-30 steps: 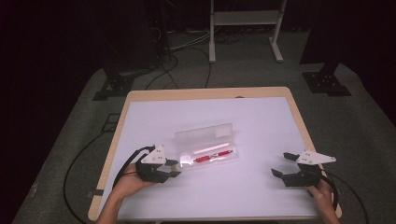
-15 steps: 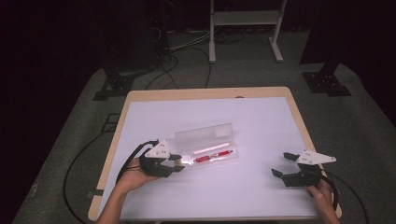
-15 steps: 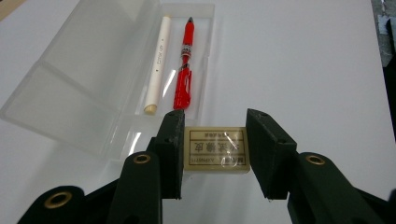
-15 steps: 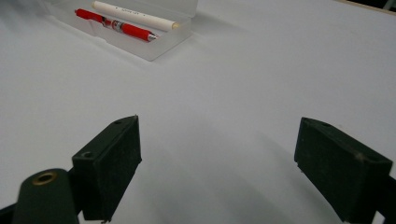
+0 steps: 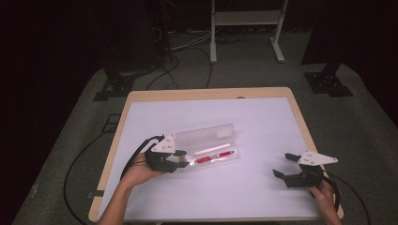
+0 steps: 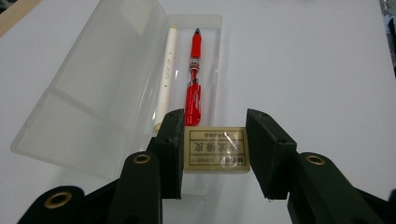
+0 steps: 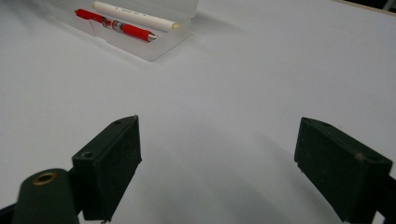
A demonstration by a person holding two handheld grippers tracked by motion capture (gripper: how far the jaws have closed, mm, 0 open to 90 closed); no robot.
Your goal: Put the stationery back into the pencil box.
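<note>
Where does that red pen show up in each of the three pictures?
High view: the red pen lies in the clear case, left of centre.
Left gripper view: red pen at top centre, pointing away.
Right gripper view: red pen at top left.
Shared landmark: the white pen alongside it.

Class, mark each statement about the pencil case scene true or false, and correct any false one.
1. The left gripper holds an eraser between its jaws. True.
2. The pencil case is closed. False: its lid lies open.
3. A red pen lies inside the case beside a white pen. True.
4. The right gripper grips the red pen. False: its jaws stand wide apart over bare table.
5. The eraser is blue. False: it is pale yellowish with a printed label.
</note>
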